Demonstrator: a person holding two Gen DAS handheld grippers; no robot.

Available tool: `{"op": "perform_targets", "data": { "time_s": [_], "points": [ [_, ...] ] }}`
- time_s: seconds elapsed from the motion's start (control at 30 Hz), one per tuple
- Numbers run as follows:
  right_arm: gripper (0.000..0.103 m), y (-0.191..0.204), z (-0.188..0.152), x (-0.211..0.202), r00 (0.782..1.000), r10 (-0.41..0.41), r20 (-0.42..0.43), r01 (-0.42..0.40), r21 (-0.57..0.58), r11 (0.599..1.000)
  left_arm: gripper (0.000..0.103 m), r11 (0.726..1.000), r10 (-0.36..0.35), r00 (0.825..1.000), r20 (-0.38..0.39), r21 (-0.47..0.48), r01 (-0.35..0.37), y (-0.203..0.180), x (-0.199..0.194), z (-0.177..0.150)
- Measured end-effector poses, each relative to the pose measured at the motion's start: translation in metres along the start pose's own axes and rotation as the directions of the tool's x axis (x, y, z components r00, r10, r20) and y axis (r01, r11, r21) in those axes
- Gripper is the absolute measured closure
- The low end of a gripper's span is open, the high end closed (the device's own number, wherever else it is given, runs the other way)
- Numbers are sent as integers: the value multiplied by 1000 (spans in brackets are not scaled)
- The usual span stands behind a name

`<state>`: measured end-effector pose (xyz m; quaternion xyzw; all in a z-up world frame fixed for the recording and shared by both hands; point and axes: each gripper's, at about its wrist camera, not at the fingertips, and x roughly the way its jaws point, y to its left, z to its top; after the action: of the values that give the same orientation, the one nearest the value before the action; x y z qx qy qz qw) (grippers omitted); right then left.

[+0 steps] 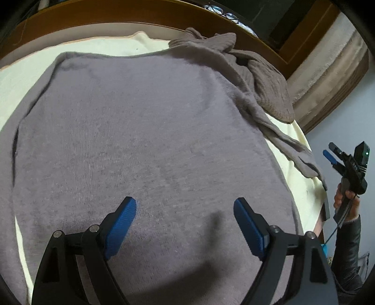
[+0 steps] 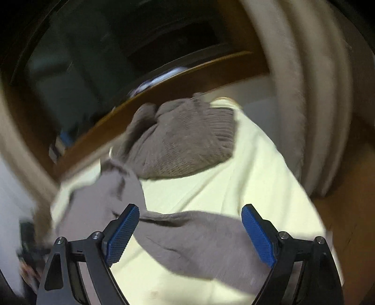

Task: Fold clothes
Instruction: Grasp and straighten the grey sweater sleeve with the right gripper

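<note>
A grey-mauve sweater (image 1: 145,131) lies spread flat on a cream cloth. My left gripper (image 1: 185,206) hovers over its near part, open, nothing between the blue pads. One sleeve (image 1: 288,143) trails off toward the right edge. The right gripper (image 1: 331,153) shows at the far right of the left wrist view, held in a hand beyond the table edge. In the blurred right wrist view, my right gripper (image 2: 189,214) stands open above that sleeve (image 2: 199,239), not touching it.
A crumpled brown knit garment (image 1: 264,77) (image 2: 185,138) lies at the back right of the cream cloth (image 1: 25,77). A wooden edge (image 1: 117,14) curves along the far side. Beige curtain (image 1: 337,77) hangs at the right.
</note>
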<state>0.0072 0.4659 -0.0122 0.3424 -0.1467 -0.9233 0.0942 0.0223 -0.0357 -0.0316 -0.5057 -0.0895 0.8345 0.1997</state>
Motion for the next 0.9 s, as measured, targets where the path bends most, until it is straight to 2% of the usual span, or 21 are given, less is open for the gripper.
{"op": "perform_targets", "data": {
  "time_s": [0.1,0.17,0.23,0.4,0.5,0.57,0.73,0.77,0.83,0.9],
  "points": [
    [12,15,8,22,998,-15,-57,4,-189,982,15,1000,4,1000,2,8,-4,0,2,1],
    [12,25,10,40,994,-34,-101,1,-308,951,14,1000,5,1000,4,18,-5,-1,3,1],
    [12,28,9,56,989,-55,-141,-1,-372,928,12,1000,2,1000,6,27,-2,-2,4,0],
    [16,25,-3,79,960,-55,-276,-72,-428,901,8,999,-12,1000,11,49,11,-2,4,-2],
    [32,24,-15,89,935,-91,-343,-80,-453,888,2,998,-14,1000,12,59,13,-4,5,-2],
    [36,26,-20,86,937,-94,-337,-78,-462,883,1,998,-12,1000,11,66,11,-5,6,-2],
    [73,36,-27,77,939,-127,-319,-40,-469,882,1,998,-5,1000,12,60,4,-6,8,1],
    [77,41,-30,75,940,-154,-303,-14,-485,875,1,998,-9,1000,12,57,9,-6,7,1],
    [91,52,-35,72,941,-205,-269,41,-511,859,1,998,-12,1000,13,55,11,-6,7,1],
    [97,64,-34,63,941,-278,-193,134,-543,829,1,998,-13,1000,13,54,12,-5,6,1]
  ]
}}
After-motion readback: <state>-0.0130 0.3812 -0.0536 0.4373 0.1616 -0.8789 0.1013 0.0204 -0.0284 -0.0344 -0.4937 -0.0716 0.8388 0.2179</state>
